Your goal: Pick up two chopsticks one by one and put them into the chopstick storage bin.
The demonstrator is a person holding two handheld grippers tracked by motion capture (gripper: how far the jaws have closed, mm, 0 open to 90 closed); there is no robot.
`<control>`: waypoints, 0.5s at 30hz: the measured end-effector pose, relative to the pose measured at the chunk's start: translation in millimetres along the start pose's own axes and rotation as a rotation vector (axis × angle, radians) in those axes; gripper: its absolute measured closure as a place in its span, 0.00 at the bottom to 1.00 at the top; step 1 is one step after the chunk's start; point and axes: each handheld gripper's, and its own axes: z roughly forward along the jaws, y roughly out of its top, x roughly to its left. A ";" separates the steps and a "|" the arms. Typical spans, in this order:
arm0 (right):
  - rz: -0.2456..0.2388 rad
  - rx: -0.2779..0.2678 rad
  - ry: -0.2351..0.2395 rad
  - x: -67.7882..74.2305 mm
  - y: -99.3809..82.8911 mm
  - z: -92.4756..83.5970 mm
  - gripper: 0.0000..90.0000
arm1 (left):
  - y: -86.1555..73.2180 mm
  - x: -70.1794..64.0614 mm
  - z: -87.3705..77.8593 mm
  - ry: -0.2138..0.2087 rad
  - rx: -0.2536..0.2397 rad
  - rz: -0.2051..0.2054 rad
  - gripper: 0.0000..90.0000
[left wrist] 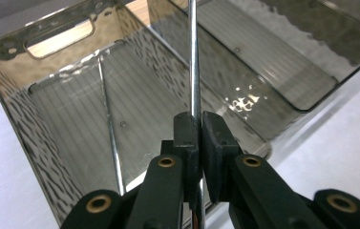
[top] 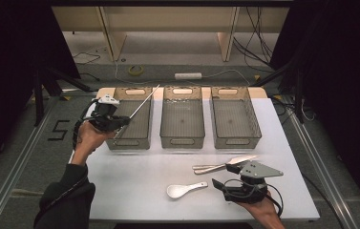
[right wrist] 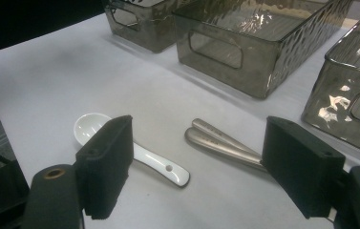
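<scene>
**Metal rod held over the left bin**

The left gripper (top: 120, 121) clamps a thin metal rod (left wrist: 193, 62) above the left bin (top: 145, 126) near the counter's (top: 139, 181) far left corner. The right gripper (right wrist: 196, 167), jaws wide, hovers near the front edge, over a white spoon (right wrist: 134, 150) and steel cutlery (right wrist: 220, 140).

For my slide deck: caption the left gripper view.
Left gripper clamps a thin metal rod above a smoked plastic bin.
</scene>
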 end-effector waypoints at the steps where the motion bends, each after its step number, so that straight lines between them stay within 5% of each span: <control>1: 0.001 -0.001 0.001 0.0 0.0 0.1 0.30 | -0.2 2.0 1.6 0.000 -0.001 -0.007 0.94; 15: 0.004 0.004 -0.002 -1.0 -0.8 1.0 0.30 | -12.2 28.8 18.6 0.081 0.005 -0.102 0.94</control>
